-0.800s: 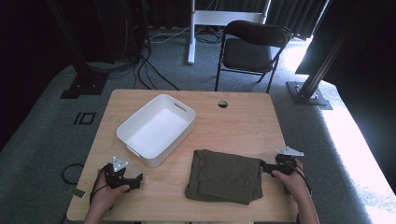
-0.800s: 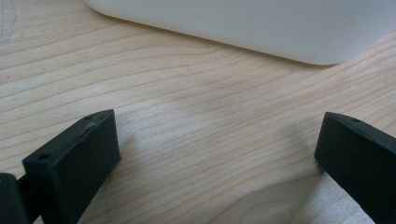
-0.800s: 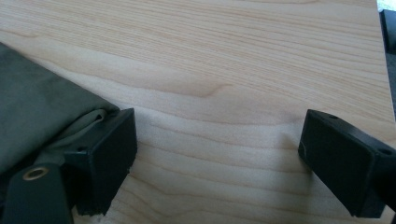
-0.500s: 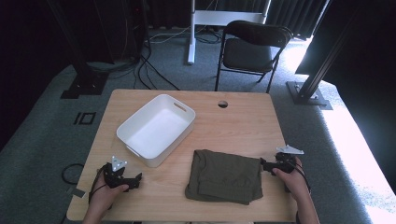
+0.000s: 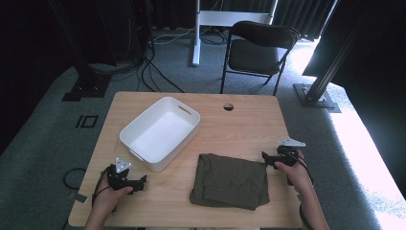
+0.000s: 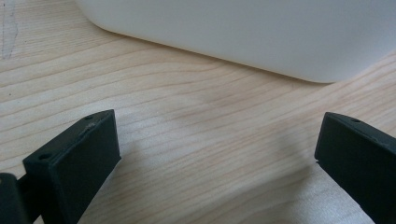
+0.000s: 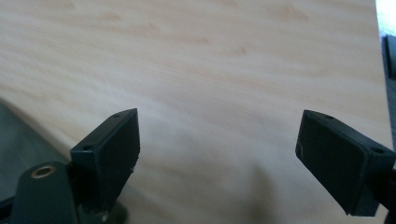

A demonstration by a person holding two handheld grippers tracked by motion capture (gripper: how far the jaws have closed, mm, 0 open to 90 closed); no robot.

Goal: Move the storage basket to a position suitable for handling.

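both hand-held grippers gape beside cloth (image 5: 231,180)

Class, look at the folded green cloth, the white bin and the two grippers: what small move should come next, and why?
Probably the right gripper should ease onto the near edge of the folded green cloth and close on it. Its jaws stand open over bare wood right beside the cloth, holding nothing. The left gripper is also open and empty, by the white bin, which looks empty and ready to receive the cloth.
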